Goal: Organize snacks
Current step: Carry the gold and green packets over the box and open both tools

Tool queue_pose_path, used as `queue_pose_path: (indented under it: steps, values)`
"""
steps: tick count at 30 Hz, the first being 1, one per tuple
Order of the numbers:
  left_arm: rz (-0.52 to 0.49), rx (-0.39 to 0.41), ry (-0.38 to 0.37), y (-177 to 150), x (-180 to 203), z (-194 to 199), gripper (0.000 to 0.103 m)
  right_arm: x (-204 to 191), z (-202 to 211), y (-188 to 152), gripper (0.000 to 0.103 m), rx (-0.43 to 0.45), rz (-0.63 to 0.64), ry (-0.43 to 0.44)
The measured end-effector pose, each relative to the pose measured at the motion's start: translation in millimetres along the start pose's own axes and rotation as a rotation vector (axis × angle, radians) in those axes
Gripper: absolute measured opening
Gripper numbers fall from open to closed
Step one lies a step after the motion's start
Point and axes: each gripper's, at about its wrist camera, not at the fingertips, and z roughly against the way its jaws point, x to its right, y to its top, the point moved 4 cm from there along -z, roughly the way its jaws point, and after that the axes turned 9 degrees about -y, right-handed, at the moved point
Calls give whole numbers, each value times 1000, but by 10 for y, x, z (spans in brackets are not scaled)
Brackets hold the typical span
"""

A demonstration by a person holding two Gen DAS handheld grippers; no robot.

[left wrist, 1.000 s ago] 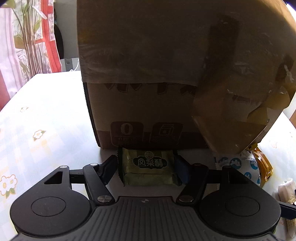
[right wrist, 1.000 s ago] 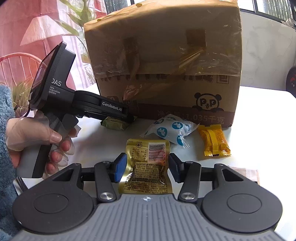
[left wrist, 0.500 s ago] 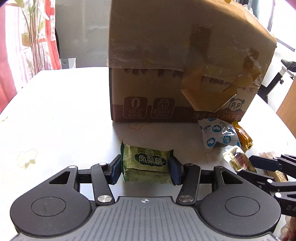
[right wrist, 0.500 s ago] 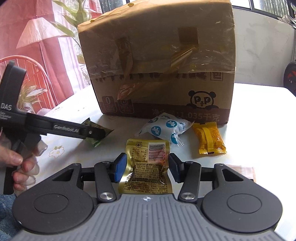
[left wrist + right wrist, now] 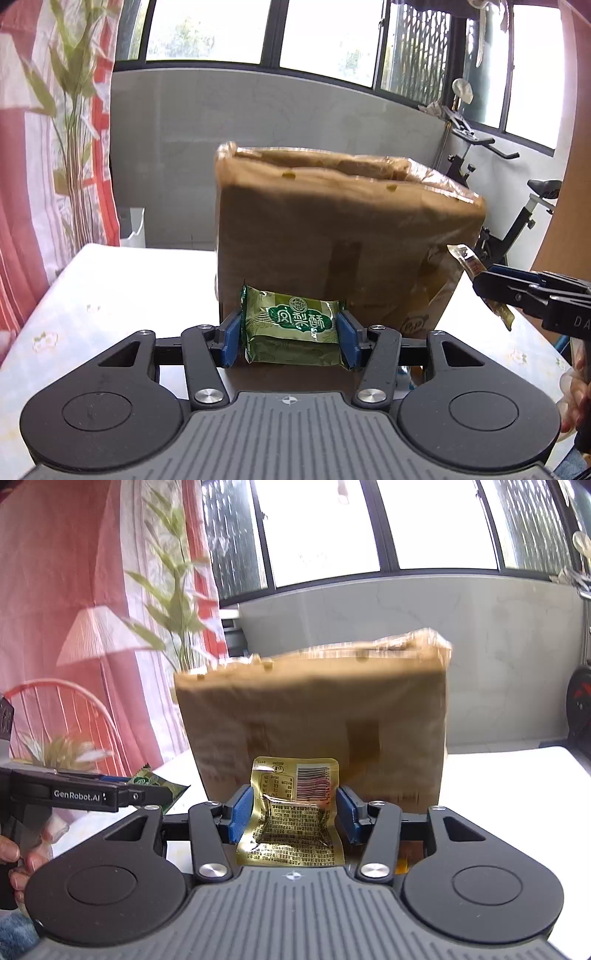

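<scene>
My left claw (image 5: 290, 338) pinching green snack (image 5: 293, 326), right claw (image 5: 291, 818) pinching gold pouch (image 5: 293, 812), both raised before box (image 5: 343, 236). Next: clear rim, drop inside.

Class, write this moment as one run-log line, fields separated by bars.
left gripper: shut on green snack pack | right gripper: shut on gold snack pouch | cardboard box: ahead, on table

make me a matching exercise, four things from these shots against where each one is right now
Things:
1. green snack packet
2. gold foil pouch
3. cardboard box
4. exercise bike

Places:
A. on the table, behind both claws
B. clamped in the left claw
C. beyond the table, by the window wall
D. clamped in the right claw

Pairs: 1-B, 2-D, 3-A, 4-C
</scene>
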Motion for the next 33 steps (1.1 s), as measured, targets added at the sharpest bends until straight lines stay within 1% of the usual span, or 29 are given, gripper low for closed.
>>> queue_pose_path:
  steps: [1, 3, 5, 9, 11, 12, 17, 20, 21, 23, 24, 26, 28, 33]
  values:
    - [-20, 25, -4, 166, 59, -78, 56, 23, 6, 141, 51, 30, 6, 1]
    - [-48, 69, -10, 406, 87, -100, 56, 78, -9, 450, 51, 86, 14, 5]
    - [-81, 104, -11, 648, 122, -133, 56, 128, -46, 690, 51, 125, 18, 3]
    - [-119, 155, -19, 1046, 193, -267, 56, 177, -233, 1080, 51, 166, 47, -9]
    - [-125, 157, -17, 1196, 196, -393, 56, 157, -416, 1222, 51, 173, 99, -34]
    - [-115, 146, -13, 1265, 190, -496, 56, 168, -526, 1271, 51, 163, 107, -39]
    - [-74, 92, 25, 1376, 113, -896, 56, 235, -1009, 1319, 52, 78, 98, -96]
    - [-50, 30, 58, 1335, 30, -1154, 58, 261, -1175, 1238, 53, 16, 108, -113]
    - [-49, 20, 61, 1302, 12, -1157, 59, 266, -1214, 1210, 55, -8, 111, -117]
    - [-53, 3, 68, 1266, 5, -1187, 72, 287, -1257, 1178, 59, -33, 106, -137]
    - [-53, 1, 75, 1250, -21, -1161, 75, 316, -1263, 1164, 59, -44, 89, -139]
    - [-48, 7, 68, 1238, -27, -1109, 79, 375, -1228, 1147, 61, -60, 55, -125]
    - [-35, 17, 60, 1255, -76, -1033, 80, 413, -1174, 1147, 67, -62, 45, -120]
    - [-28, 60, 53, 1256, -79, -790, 82, 494, -959, 1140, 67, -41, 41, -110]
